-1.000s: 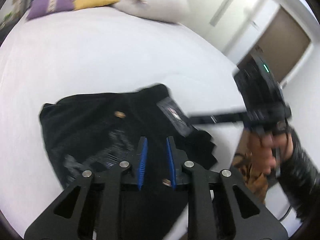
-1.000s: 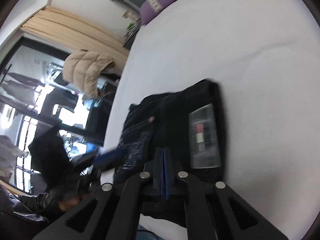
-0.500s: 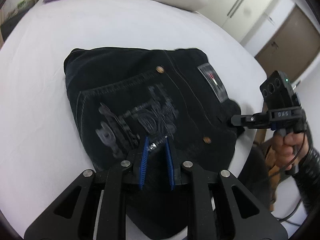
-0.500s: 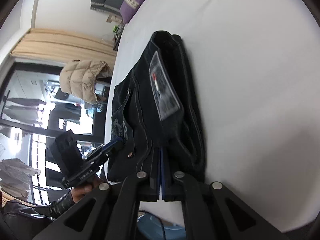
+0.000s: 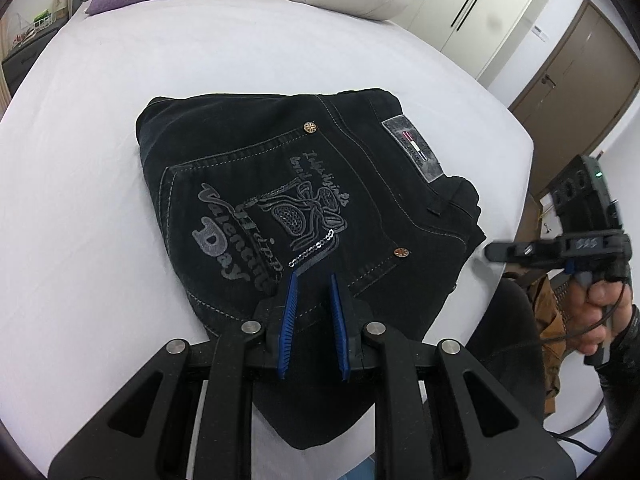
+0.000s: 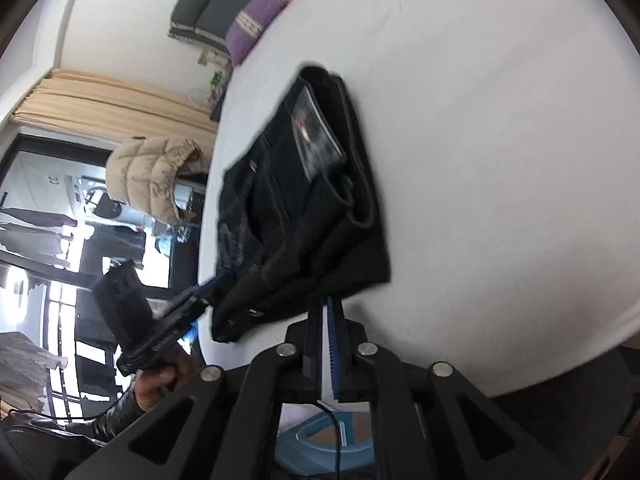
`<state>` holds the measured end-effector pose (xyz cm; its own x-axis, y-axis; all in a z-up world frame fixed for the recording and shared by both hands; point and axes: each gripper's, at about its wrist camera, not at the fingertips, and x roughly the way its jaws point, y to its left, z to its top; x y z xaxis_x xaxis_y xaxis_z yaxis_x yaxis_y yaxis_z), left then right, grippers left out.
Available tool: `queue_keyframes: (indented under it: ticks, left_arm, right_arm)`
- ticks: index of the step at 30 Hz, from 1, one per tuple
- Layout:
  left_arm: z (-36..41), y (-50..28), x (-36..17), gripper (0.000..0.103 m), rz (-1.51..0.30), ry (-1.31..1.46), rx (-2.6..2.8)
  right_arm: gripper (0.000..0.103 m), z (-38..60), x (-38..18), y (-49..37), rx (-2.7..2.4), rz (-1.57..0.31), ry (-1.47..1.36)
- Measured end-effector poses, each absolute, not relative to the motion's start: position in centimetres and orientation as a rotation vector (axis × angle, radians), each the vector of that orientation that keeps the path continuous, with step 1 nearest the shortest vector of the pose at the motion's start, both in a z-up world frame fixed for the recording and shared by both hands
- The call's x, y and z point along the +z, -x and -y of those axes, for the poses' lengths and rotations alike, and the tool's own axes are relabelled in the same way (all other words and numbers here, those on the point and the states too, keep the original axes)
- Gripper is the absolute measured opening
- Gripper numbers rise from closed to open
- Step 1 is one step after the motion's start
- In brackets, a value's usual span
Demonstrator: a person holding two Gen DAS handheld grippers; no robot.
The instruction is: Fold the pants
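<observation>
The black jeans (image 5: 304, 200) lie on the white bed (image 5: 100, 160) as a compact, several-layer bundle near the bed's front edge, back pocket print and waistband patch (image 5: 414, 148) facing up. By appearance the folding is essentially complete: no leg trails loose on the sheet, and the layers stack squarely apart from the corner nearest the bed edge, where some fabric overhangs and the lower layers bulge unevenly. The left gripper (image 5: 314, 280) hovers over that near corner, its blue fingers (image 5: 290, 300) a small way apart with nothing visibly clamped between them; whether the tips touch the denim cannot be told. The right gripper (image 6: 328, 308) sits just beside the bundle's waistband end, its fingers parting slightly from nearly together, with white sheet showing in the narrow gap and no cloth pinched. Judged from this, what remains is minor: squaring the overhanging corner, flattening the stack, and drawing both grippers clear of the jeans.
</observation>
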<state>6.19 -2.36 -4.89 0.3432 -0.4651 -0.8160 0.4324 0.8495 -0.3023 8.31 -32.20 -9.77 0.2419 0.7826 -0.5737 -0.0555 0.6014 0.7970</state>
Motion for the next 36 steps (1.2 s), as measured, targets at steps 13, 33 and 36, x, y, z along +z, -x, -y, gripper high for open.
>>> queue_keyframes:
  ticks: [13,33,36]
  left_arm:
    - [-1.7,-5.7,-2.8,0.017,-1.078,0.136,-0.516]
    - [-5.0,-13.2,-8.5,0.072,-1.269,0.641,-0.566]
    - [-4.7,-13.8,-9.5,0.071,-1.286,0.676,-0.59]
  right_arm:
    - [0.072,31.8,-6.7,-14.8,0.604,-1.114,-0.704]
    - [0.071,28.2,-11.4,-20.0,0.72,-1.314,-0.648]
    - [0.066,27.2,-11.7,-20.5,0.736,-1.341,-0.633]
